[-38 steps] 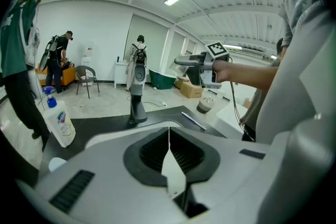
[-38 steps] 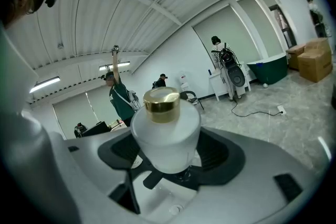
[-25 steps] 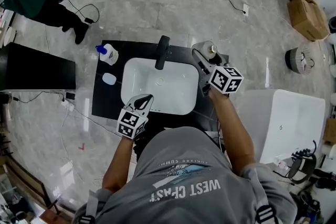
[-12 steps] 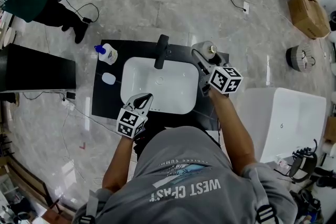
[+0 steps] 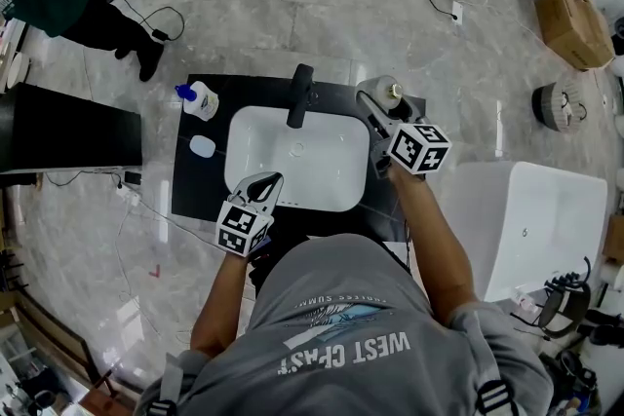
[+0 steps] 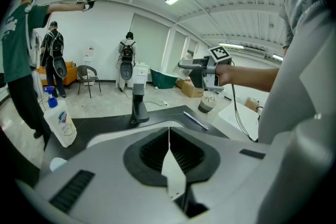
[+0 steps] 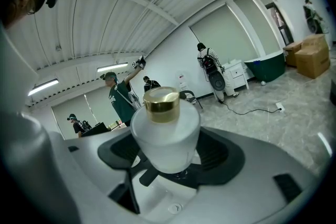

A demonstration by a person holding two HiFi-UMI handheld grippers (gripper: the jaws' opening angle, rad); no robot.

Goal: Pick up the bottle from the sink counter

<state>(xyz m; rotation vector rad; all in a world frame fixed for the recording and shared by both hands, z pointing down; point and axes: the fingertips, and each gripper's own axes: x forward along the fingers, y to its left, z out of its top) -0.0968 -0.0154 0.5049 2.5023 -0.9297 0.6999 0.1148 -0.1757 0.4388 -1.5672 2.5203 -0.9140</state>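
A frosted white bottle (image 7: 165, 131) with a gold cap (image 7: 161, 100) sits between the dark pads of my right gripper (image 7: 167, 157), which is shut on its sides. From the head view, this bottle (image 5: 389, 92) is at the black counter's (image 5: 190, 180) far right corner, at the tip of the right gripper (image 5: 372, 104). In the left gripper view the bottle (image 6: 206, 104) appears low, near counter level. My left gripper (image 5: 273, 180) is shut and empty over the white sink's (image 5: 244, 127) front left rim.
A black faucet (image 5: 301, 95) stands behind the basin. A blue-capped plastic bottle (image 5: 200, 99) and a small white oval (image 5: 203, 146) lie on the counter's left side. A thin pen-like stick (image 6: 195, 120) lies near the frosted bottle. A white tub (image 5: 526, 229) is to the right.
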